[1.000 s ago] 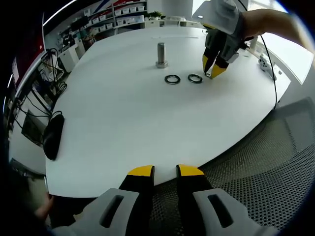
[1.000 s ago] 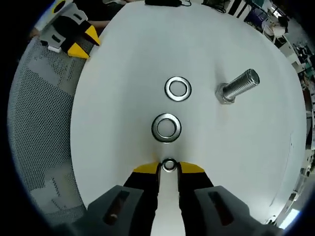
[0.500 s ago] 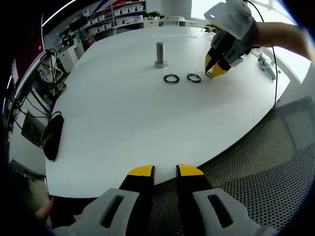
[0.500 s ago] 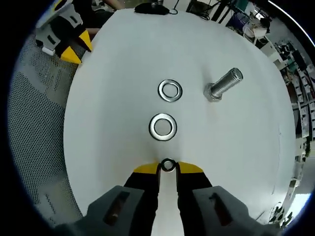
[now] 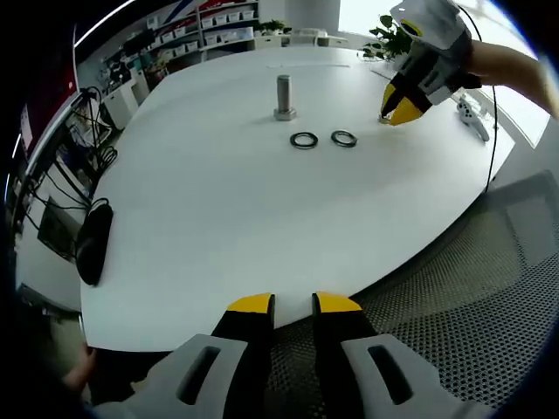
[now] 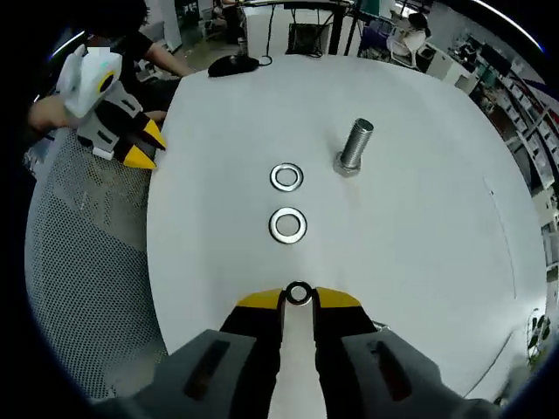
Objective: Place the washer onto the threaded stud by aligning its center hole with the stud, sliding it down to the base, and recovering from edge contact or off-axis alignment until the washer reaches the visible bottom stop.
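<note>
My right gripper [image 6: 299, 295]: jaws pressed onto a small washer [image 6: 299, 293], pinched upright at the yellow tips, as it was a second ago; since then it has lifted up and back from the white worktop [image 6: 419, 227], so the things ahead look smaller in the right gripper view. In the left gripper view the right gripper [image 5: 395, 112] now hangs higher and further right, well apart from the two loose washers it was just beside earlier. Ahead of it on the worktop: near loose washer [image 6: 287, 225] lying flat; far loose washer [image 6: 286, 177] lying flat just beyond; threaded stud [image 6: 353, 147] standing upright on its hex base, beside the far loose washer, bare of any washer. These three have not moved. My left gripper [image 5: 293, 305]: jaws slightly apart, holding nothing, unchanged, at the worktop's near edge over a mesh chair [image 5: 454, 288]. Black computer mouse [image 5: 93, 243] at the worktop's left edge.
</note>
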The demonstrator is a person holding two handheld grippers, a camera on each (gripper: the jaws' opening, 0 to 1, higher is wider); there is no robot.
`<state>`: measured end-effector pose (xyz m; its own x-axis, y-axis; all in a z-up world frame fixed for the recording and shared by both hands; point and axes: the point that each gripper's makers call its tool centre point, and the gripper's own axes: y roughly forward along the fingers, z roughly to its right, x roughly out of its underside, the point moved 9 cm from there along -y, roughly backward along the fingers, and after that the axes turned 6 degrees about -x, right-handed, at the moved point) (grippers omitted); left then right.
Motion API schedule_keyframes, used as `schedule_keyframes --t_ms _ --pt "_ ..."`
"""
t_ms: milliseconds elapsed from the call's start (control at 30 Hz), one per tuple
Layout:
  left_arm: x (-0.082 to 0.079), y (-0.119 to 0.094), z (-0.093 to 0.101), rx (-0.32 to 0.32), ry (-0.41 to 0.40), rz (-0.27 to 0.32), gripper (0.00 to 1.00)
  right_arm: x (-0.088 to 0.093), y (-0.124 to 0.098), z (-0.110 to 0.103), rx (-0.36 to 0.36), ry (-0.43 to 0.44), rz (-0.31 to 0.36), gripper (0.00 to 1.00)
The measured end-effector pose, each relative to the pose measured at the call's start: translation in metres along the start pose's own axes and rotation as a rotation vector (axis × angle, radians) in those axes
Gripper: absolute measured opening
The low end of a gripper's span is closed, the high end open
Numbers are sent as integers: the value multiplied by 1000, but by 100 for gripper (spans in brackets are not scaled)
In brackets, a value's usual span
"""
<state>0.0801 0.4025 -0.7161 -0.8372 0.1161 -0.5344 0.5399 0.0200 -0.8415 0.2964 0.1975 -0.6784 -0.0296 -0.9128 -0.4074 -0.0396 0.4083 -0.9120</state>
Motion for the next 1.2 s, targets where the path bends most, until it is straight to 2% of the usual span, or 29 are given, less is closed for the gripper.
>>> schedule_keyframes --t_ms 433,533,800,933,1033,1200 --pt "0 -1 0 -2 -3 0 15 14 -44 5 104 91 66 15" --pt "0 0 0 -3 -4 -1 15 15 -53 8 151 146 101 15" --pt "0 -1 -1 -11 -10 1 15 15 -57 20 196 195 130 15" --pt "0 -1 -1 -14 -12 0 15 15 -53 27 207 202 113 15" --pt "0 0 -1 -15 -15 0 15 15 -46 29 186 152 54 15" --pt "0 -1 -1 -17 -16 -1 15 14 -42 33 171 121 17 15"
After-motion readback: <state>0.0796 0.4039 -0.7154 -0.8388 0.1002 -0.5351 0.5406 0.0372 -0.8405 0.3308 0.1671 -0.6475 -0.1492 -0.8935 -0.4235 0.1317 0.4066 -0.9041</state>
